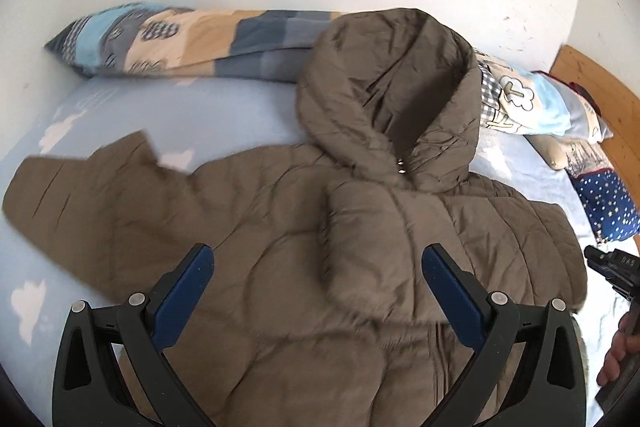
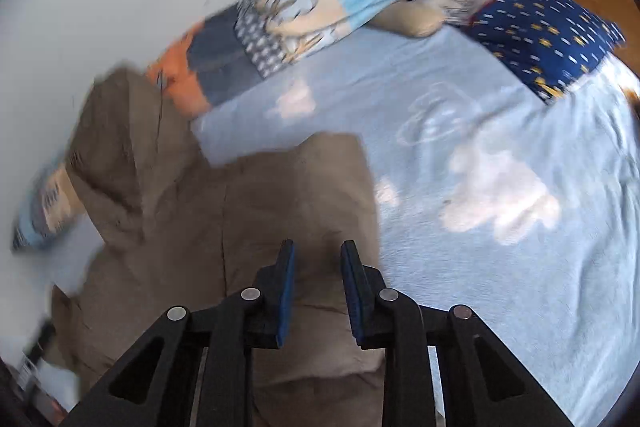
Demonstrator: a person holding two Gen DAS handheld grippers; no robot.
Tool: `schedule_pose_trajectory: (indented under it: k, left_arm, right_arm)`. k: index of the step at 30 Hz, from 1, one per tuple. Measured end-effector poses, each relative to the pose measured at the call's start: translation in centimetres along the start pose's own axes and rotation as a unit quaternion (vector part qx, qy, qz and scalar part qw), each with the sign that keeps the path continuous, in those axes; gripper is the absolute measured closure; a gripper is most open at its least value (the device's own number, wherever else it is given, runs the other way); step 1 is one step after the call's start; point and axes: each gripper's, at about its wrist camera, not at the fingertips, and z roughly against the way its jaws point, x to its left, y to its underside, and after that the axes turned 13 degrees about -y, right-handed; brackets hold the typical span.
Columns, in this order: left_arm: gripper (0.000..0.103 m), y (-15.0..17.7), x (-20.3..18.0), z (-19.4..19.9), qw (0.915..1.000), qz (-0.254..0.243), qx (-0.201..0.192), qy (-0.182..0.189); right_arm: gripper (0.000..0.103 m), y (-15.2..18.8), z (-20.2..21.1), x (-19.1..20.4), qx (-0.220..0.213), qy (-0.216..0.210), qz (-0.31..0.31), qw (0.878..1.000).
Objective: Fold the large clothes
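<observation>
Now | jacket (image 1: 304,235) lay flat on bed (image 1: 100,115) | left hand-held gripper (image 1: 318,263) spread wide | right hand-held gripper (image 2: 318,257) slightly apart, pinching nothing

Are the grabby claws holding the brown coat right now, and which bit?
No. The left gripper hangs wide open above the jacket; the right gripper has a narrow gap with nothing in it.

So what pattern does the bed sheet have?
Light blue sheet with white clouds, clearest in the right wrist view.
</observation>
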Motion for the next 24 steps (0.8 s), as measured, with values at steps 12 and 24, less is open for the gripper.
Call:
schedule_pose_trajectory:
  k: [12, 24]
  left_arm:
    - [0.000, 2.0, -3.0, -8.1, 0.9891, -0.067, 0.112, -0.068]
    - [0.000, -0.5, 2.3, 3.5, 0.9989, 0.004, 0.025, -0.040]
  right_arm:
    - [0.077, 3.0, -5.8, 0.7, 0.090, 0.065, 0.054, 0.992]
    - [0.063, 3.4, 4.9, 8.1, 0.020, -0.028, 0.058, 0.998]
